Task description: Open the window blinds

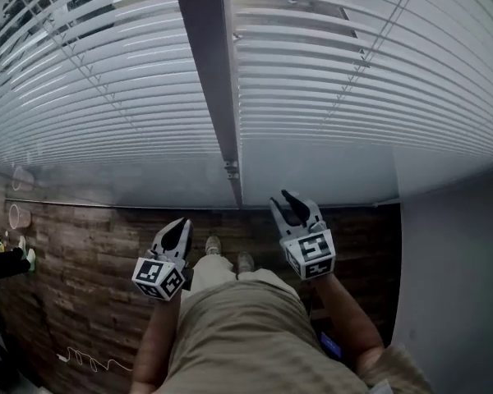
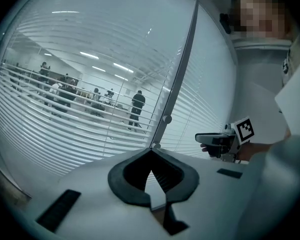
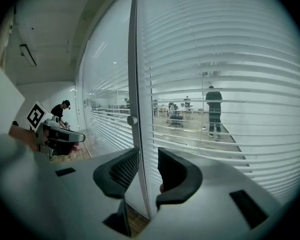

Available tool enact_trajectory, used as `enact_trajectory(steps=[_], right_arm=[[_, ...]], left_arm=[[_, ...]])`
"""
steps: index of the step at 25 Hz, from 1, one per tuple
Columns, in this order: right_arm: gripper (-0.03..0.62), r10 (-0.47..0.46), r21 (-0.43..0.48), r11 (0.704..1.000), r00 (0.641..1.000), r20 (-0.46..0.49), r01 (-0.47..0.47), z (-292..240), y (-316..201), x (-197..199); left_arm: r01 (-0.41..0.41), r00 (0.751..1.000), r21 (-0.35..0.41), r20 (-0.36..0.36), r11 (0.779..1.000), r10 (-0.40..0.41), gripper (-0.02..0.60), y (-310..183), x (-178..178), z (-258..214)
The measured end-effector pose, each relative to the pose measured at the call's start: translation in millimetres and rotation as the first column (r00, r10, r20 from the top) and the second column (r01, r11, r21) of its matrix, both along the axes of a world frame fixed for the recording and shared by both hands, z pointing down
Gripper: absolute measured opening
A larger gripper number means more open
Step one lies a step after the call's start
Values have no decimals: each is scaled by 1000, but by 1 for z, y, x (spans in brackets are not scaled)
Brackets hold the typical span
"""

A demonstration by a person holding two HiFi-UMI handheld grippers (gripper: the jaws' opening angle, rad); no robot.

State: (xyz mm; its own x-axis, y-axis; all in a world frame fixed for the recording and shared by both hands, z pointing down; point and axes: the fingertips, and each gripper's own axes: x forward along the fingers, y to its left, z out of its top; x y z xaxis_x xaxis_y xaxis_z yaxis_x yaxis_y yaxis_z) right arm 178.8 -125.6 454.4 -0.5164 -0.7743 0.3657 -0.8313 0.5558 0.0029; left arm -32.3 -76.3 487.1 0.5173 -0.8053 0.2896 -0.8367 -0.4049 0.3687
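Note:
White horizontal blinds hang over two glass panes, a left set (image 1: 107, 80) and a right set (image 1: 353, 89), with a grey post (image 1: 209, 56) between them. The slats are tilted enough that an office shows through. Both grippers are held low in front of the glass, apart from the blinds. My left gripper (image 1: 181, 224) (image 2: 151, 153) is shut with its tips touching and holds nothing. To the right of the post, my right gripper (image 1: 283, 203) (image 3: 149, 169) stands open and empty. The post (image 3: 135, 84) shows through its gap, farther off. A small round knob (image 2: 166, 119) sits on the post.
Thin ladder strings (image 1: 90, 72) run down the slats. A grey wall (image 1: 452, 269) closes the right side. The floor is wood-patterned (image 1: 74, 302), with a white cable (image 1: 86, 358) at the lower left and small items (image 1: 8, 261) at the left edge. People stand beyond the glass (image 2: 137, 106).

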Motion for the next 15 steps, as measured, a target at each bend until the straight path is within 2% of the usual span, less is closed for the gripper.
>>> enact_trajectory(steps=[8, 15], right_arm=[[123, 18, -10, 1000, 1000, 26, -17, 31, -5, 13], [123, 17, -35, 999, 999, 36, -16, 38, -7, 21]], left_arm=[[-16, 1000, -56, -14, 998, 15, 13, 3, 12, 45], [-23, 1000, -46, -10, 999, 22, 13, -2, 20, 38]])
